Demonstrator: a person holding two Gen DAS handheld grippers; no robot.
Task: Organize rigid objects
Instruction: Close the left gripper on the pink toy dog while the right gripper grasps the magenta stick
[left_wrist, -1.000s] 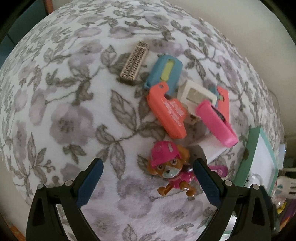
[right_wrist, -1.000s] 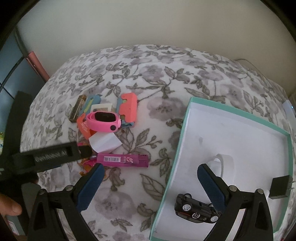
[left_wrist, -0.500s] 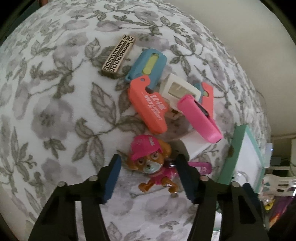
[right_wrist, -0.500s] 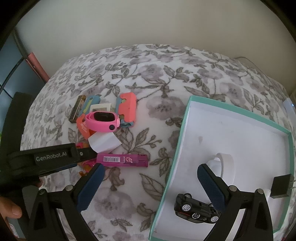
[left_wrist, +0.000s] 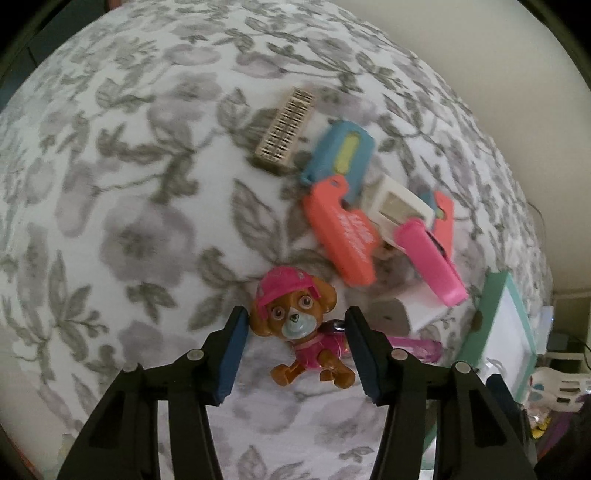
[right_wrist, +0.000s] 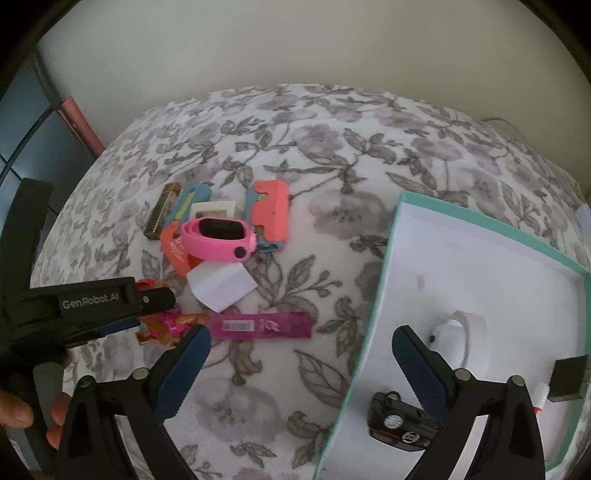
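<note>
A toy pup figure (left_wrist: 299, 325) with a pink cap lies on the floral cloth. My left gripper (left_wrist: 293, 319) is closed on it, pads touching its head and back; it also shows in the right wrist view (right_wrist: 162, 325). My right gripper (right_wrist: 301, 345) is open and empty over the rim of the teal box (right_wrist: 373, 317), which holds a black toy car (right_wrist: 400, 426), a white tape roll (right_wrist: 465, 339) and a black block (right_wrist: 570, 376). A pile holds a pink watch (right_wrist: 221, 240), orange clips (left_wrist: 343, 236), a blue clip (left_wrist: 340, 155) and a white frame (left_wrist: 399, 203).
A gold patterned bar (left_wrist: 286, 129) lies beyond the pile. A magenta packet (right_wrist: 258, 325) and a white card (right_wrist: 219, 284) lie between the pile and the box. A wall (right_wrist: 295, 44) rises behind the cloth-covered surface. Clutter (left_wrist: 554, 387) sits beyond the box.
My left gripper moved in over the pup and its jaws narrowed from wide open to gripping the figure. My right gripper stayed open and nearly still.
</note>
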